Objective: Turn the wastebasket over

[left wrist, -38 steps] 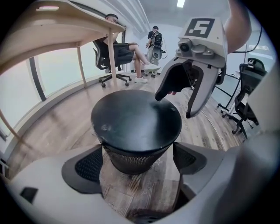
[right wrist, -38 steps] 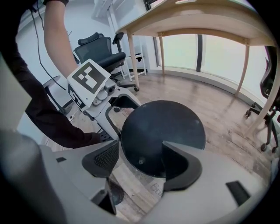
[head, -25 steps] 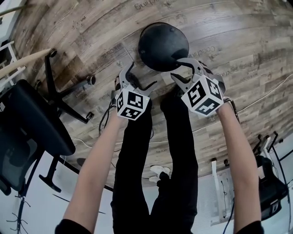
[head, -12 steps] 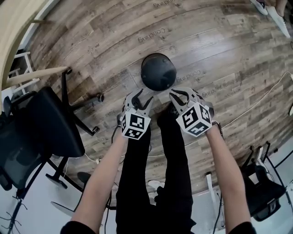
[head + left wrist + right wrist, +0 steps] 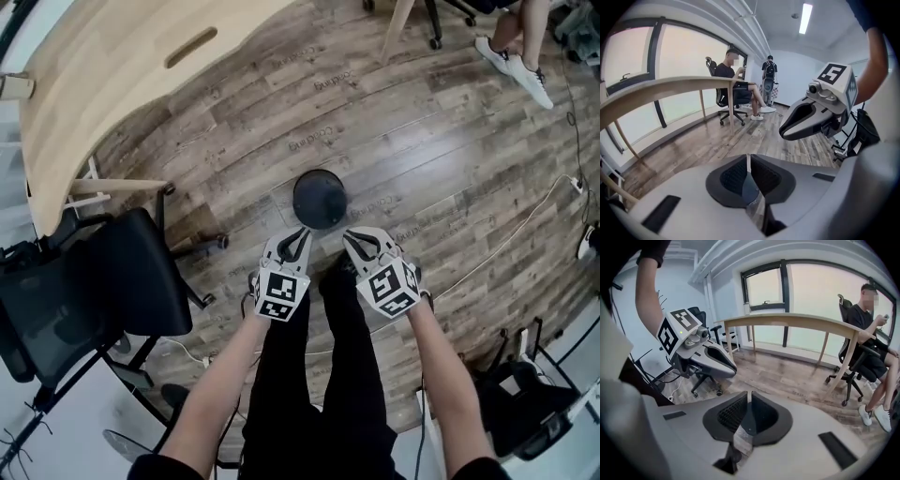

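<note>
Head view: black round wastebasket (image 5: 319,199) on the plank floor (image 5: 450,159), just ahead of the legs (image 5: 328,394) in black trousers. Cannot tell from above which end is up. Left gripper (image 5: 300,232) and right gripper (image 5: 350,238) side by side on bare forearms, tips over the near edge of the wastebasket in the picture, pointing down and forward. No contact with it visible. Curved wooden table (image 5: 112,75) upper left, black office chair (image 5: 103,281) at left, pale cable (image 5: 506,234) across the floor at right.

Left gripper view: jaws all but pressed together after just closing, only a thin slit between the pads, nothing pinched. Dark rounded shape low in the gap, too small to tell what. Right gripper hanging at right, marker cube on top. Table edge sweeping across at left. Beyond it a seated person (image 5: 733,79) on a chair and a standing person (image 5: 768,75) by the far wall.

Right gripper view: same story, jaws just closed to a narrow slit, pads on nothing. Left gripper at left, in front of the office chair. Table across the middle, under the windows, with the seated person at far right.
</note>
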`<state>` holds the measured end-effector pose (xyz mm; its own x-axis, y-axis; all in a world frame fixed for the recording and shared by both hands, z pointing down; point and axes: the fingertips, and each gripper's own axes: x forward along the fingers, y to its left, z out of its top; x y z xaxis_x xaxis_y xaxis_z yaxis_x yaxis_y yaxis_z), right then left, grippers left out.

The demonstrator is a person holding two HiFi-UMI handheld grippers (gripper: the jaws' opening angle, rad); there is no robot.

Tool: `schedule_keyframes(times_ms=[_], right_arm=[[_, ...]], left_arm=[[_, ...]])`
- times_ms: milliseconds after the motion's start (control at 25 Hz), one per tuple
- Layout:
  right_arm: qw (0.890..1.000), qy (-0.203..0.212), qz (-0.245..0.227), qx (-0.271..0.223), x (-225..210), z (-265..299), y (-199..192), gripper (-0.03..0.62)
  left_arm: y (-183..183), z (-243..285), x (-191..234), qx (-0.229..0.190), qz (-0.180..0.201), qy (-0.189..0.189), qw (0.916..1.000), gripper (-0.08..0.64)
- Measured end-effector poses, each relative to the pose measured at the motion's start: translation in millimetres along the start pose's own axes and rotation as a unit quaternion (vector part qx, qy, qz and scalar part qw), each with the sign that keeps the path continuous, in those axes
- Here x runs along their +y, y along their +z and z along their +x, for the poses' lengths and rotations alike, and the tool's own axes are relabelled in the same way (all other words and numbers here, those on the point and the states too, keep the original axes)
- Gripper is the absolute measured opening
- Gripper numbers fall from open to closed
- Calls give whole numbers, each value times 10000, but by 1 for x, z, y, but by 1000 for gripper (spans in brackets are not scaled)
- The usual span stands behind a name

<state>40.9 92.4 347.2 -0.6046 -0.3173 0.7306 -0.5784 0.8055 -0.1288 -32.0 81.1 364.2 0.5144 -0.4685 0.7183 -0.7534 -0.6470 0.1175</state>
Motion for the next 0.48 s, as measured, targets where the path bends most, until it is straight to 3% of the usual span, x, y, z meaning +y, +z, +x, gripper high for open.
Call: schedule_keyframes(times_ms=[240, 480], right_arm=[[9982, -264, 103, -534, -12, -66, 63, 48], [9939, -514, -29, -976, -18, -128, 125, 43]], left_arm=[[82, -50, -5, -572, -121, 109, 9982, 23], [148, -110, -2, -1023, 62, 90, 9947, 18]])
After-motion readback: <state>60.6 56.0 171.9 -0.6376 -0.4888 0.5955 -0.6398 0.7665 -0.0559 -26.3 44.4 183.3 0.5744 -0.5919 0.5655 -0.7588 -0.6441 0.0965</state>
